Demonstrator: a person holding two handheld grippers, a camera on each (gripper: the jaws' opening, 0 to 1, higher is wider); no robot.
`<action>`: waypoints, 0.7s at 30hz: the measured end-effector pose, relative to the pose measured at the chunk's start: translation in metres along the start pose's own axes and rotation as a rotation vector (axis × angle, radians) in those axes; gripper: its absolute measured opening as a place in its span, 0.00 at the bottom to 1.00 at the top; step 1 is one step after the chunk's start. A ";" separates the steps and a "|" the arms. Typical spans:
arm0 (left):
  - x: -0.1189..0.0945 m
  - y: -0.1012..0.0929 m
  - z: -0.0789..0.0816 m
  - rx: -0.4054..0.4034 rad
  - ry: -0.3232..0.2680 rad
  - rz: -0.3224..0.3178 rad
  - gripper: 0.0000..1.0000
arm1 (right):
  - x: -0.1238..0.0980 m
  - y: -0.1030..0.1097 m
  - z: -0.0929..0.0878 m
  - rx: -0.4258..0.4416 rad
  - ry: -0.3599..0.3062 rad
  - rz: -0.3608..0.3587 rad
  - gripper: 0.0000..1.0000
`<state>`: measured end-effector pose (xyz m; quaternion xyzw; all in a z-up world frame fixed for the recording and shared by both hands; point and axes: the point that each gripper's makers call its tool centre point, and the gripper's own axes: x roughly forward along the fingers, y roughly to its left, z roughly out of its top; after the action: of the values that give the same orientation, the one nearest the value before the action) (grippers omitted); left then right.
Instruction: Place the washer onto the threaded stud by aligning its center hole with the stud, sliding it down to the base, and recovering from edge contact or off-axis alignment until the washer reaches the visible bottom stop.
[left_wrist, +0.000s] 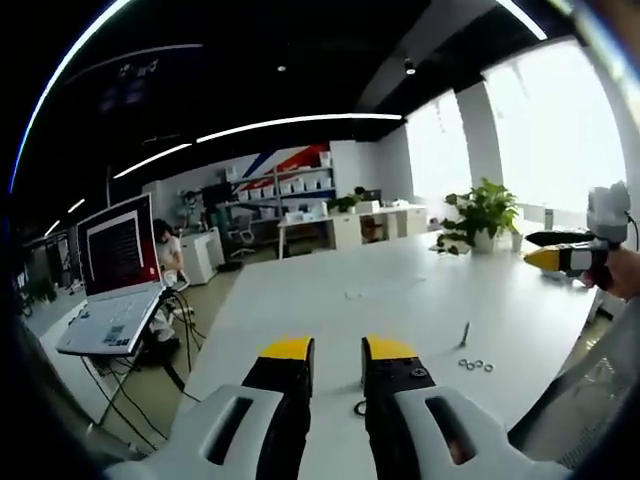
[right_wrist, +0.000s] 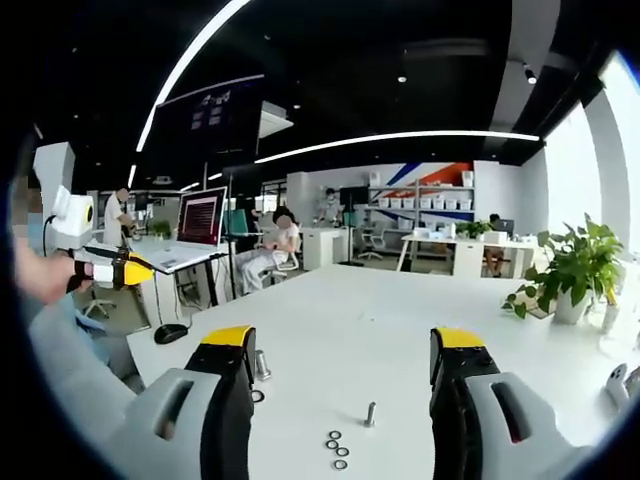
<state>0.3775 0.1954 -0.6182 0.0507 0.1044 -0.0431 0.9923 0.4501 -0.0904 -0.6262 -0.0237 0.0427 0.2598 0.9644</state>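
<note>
Silver washers (right_wrist: 336, 450) lie between the right hand-held gripper (right_wrist: 342, 365) jaws

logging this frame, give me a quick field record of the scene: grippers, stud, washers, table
left gripper: open, narrow gap, holding nothing, above the table
right gripper: open wide, holding nothing
stud: upright on the table, bare, between the right gripper's jaws in the right gripper view
washers: loose cluster flat on the table beside the stud, none threaded
task state: no washer picked up yet
background: potted plant, open laptop

White table (left_wrist: 400, 280), shelves (right_wrist: 430, 205), bright windows (left_wrist: 560, 130).
</note>
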 end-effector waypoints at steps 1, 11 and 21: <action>0.002 0.001 0.002 -0.012 -0.006 0.006 0.17 | 0.000 0.000 0.000 0.003 -0.001 -0.001 0.73; 0.033 -0.019 -0.005 -0.050 -0.005 0.014 0.18 | 0.000 -0.003 -0.001 0.009 0.003 -0.008 0.73; 0.058 -0.037 -0.032 -0.049 0.026 0.002 0.23 | 0.000 -0.001 -0.001 0.004 0.003 -0.003 0.72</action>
<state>0.4236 0.1579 -0.6652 0.0268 0.1183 -0.0390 0.9918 0.4504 -0.0914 -0.6272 -0.0223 0.0447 0.2584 0.9647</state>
